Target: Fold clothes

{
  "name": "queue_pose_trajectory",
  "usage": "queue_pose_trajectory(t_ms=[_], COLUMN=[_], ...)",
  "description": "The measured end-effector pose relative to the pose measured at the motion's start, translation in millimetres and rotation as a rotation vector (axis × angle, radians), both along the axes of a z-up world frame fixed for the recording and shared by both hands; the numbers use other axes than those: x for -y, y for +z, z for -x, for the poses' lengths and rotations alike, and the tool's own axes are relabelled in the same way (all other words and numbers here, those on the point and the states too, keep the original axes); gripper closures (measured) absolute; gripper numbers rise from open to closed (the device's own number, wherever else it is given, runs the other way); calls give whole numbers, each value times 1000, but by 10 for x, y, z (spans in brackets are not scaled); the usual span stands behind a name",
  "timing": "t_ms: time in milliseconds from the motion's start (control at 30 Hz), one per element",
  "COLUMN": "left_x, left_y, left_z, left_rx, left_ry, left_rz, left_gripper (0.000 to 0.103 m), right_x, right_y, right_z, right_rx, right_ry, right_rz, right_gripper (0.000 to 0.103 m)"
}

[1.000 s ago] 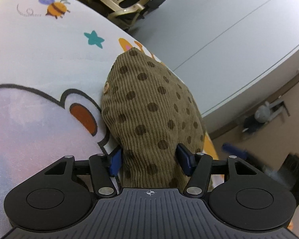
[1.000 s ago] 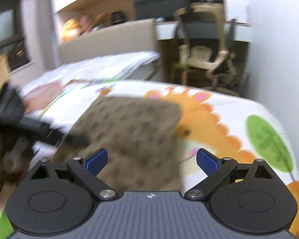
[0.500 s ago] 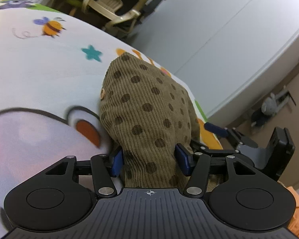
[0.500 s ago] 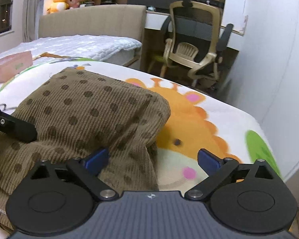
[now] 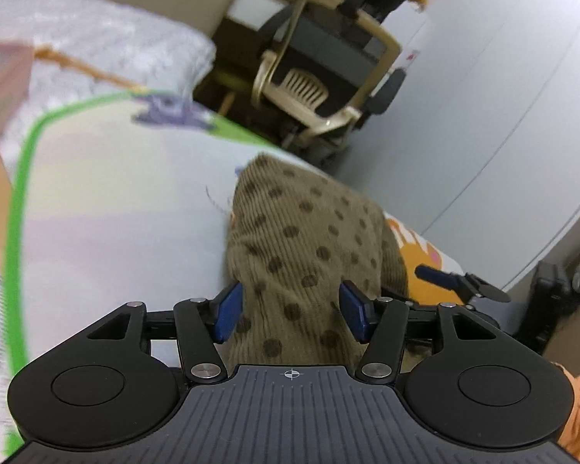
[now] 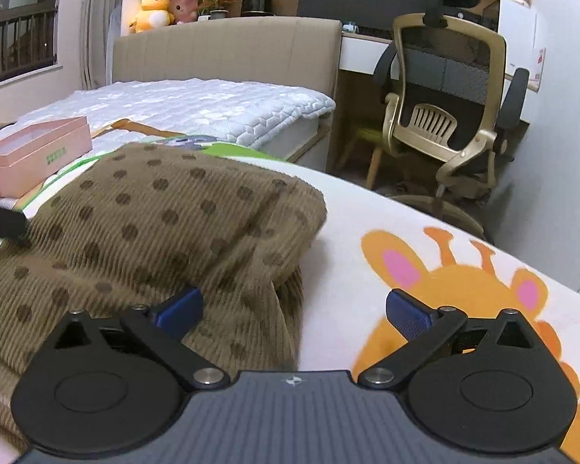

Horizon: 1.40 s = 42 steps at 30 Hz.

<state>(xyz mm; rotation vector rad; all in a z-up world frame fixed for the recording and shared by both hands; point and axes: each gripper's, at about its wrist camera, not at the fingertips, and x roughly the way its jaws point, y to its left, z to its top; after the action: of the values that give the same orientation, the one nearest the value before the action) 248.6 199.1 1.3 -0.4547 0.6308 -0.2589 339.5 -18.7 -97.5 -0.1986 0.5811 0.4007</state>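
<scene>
A brown corduroy garment (image 6: 154, 224) with darker brown polka dots lies bunched on a cartoon-printed play mat (image 6: 367, 239), doubled over itself so that a rounded fold faces the office chair (image 6: 444, 108). Its ribbed cloth is rumpled into soft ridges, and one edge droops down toward the mat beside the orange giraffe print (image 6: 464, 282).

The left gripper (image 5: 290, 305) has a thick wad of the garment (image 5: 301, 247) between its blue fingers (image 5: 228, 305), which press against the cloth on both sides, clamped on it. The fabric rises ahead of that gripper in a humped, tent-like shape.

The right gripper (image 6: 294, 311) sits at the garment's near right edge with its fingers (image 6: 408, 313) spread wide apart; the left one rests on the corduroy, the right one hangs over the giraffe print, gripping nothing.

Behind the mat lies a bed (image 6: 197, 104) with a white quilted cover, and a pink box (image 6: 31, 154) sits near the garment's far left side.
</scene>
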Motion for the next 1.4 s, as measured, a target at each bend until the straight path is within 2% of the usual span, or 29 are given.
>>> queue_pose_trajectory(t_ms=[67,133,200,367,467,533,633,667,700,833,967,1067,1133,1200,1400], left_x=[51,152,247,484,550,571,616,622,659,899,1222,1437,1560,1669,1797], left_y=[151,248,160,-60,-53,31,162,185,186,99,-30,-127,-194,-229,-282], left_z=[67,-45,-282,-876,-951,-877,-500,-320,-131,761,1555,1980,2096,2054,1917], left_rx=[60,100,65,-22,-22,-7,33,42,44,14,-40,-68,-64,-60,-75], left_ry=[-20,-51,-57,-72,-68,-55,-13,11,35,86,91,101,103,91,124], left_rz=[-20,-8,15,71,72,27,-56,-80,-102,-182,-257,-312,-347,-379,-432], left_gripper=[44,42,37,40,39,39,27,14,9,8,4,1,0,0,0], right_x=[106,181,256,374,462,516,598,627,659,751,812,866,889,908,953], right_y=[-16,-29,-40,-29,3,23,60,72,78,85,95,84,42,-6,-50], right_z=[56,129,201,424,566,617,750,815,875,1271,1791,2104,2226,2311,2148], right_rx=[-29,-26,-24,-11,-4,-8,-6,-4,-9,-21,-14,-6,8,22,-71], right_ry=[3,0,-4,-5,18,21,25,29,38,93,149,140,127,112,141], right_rz=[-1,33,66,120,107,89,43,20,-3,-61,-27,27,56,76,8], right_gripper=[2,2,2,1,1,1,0,0,0,0,0,0,0,0,0])
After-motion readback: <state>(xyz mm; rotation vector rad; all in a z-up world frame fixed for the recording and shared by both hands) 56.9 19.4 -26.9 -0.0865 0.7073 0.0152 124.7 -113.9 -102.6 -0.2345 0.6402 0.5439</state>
